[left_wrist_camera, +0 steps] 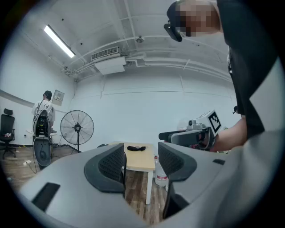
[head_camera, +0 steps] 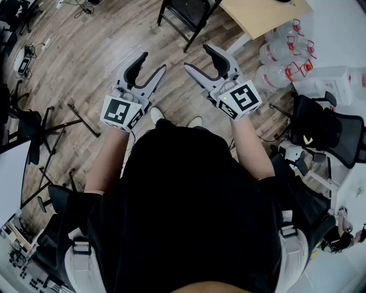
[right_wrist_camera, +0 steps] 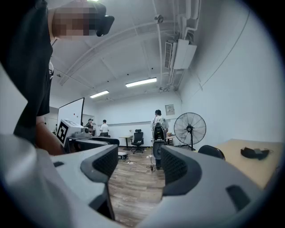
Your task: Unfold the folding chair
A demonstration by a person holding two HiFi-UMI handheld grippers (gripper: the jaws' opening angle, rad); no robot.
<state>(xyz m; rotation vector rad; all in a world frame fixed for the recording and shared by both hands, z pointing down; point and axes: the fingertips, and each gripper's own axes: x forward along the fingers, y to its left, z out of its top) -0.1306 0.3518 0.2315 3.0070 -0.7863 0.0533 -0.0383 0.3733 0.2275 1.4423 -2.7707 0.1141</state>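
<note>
The black folding chair (head_camera: 186, 12) stands on the wooden floor at the top of the head view, beside a light wooden table (head_camera: 260, 14). Its dark rounded back (right_wrist_camera: 211, 152) shows in the right gripper view at the table's edge. Both grippers are held level in front of the person, short of the chair and apart from it. My left gripper (head_camera: 153, 62) has its jaws apart with nothing between them. My right gripper (head_camera: 197, 57) stands wide open and empty. In the left gripper view the pads (left_wrist_camera: 110, 164) frame the table (left_wrist_camera: 139, 161), and the right gripper (left_wrist_camera: 192, 136) shows alongside.
Several large water jugs (head_camera: 279, 57) stand right of the table. A black office chair (head_camera: 326, 127) is at the right, black stand legs (head_camera: 74, 120) at the left. A standing fan (right_wrist_camera: 190, 128) and people (right_wrist_camera: 157, 133) are farther off in the room.
</note>
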